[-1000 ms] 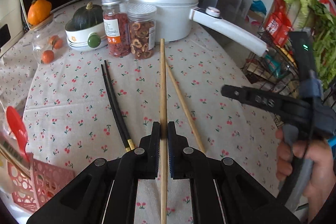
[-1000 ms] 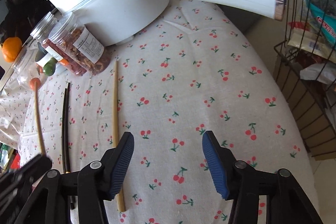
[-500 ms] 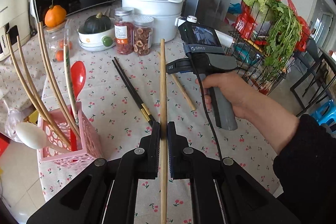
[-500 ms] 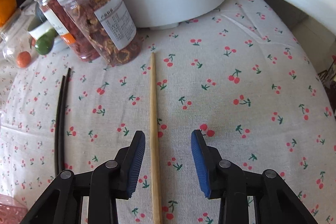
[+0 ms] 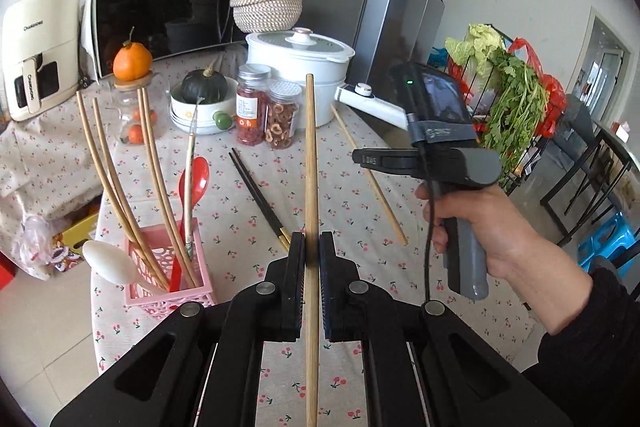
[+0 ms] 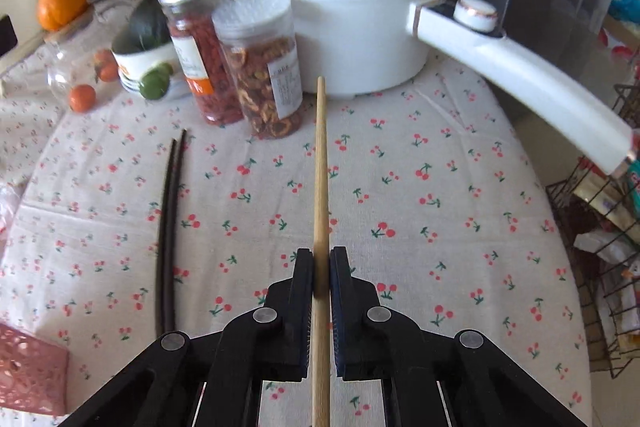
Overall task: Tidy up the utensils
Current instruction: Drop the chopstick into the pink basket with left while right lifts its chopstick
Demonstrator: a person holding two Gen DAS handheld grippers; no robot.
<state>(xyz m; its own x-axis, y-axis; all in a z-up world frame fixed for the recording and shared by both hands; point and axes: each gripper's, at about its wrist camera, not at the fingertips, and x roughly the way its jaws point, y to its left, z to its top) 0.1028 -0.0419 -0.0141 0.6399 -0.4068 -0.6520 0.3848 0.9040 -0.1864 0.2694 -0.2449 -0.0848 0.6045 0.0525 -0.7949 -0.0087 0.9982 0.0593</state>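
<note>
My left gripper (image 5: 312, 239) is shut on a long wooden chopstick (image 5: 310, 155), held in the air above the cherry-print tablecloth. My right gripper (image 6: 321, 255) has its jaws closing, and the pads press on a second wooden chopstick (image 6: 321, 155) that points at the white pot. In the left wrist view a hand holds that gripper over this chopstick (image 5: 372, 183). A pair of black chopsticks (image 5: 260, 195) (image 6: 170, 219) lies on the cloth to the left. A pink basket (image 5: 168, 291) (image 6: 28, 371) at the table's near left edge holds several wooden chopsticks, a red spoon and a white spoon.
At the back stand a white pot (image 6: 340, 7) with a long handle (image 6: 520, 75), two jars (image 6: 240, 59) and a bowl with a green squash (image 5: 204, 91). A microwave (image 5: 168, 7) is behind. A wire rack with greens (image 5: 516, 99) stands past the right table edge.
My left gripper rose and drew back with its chopstick, bringing the pink basket into view. My right gripper moved over the second wooden chopstick and its jaws came together on it.
</note>
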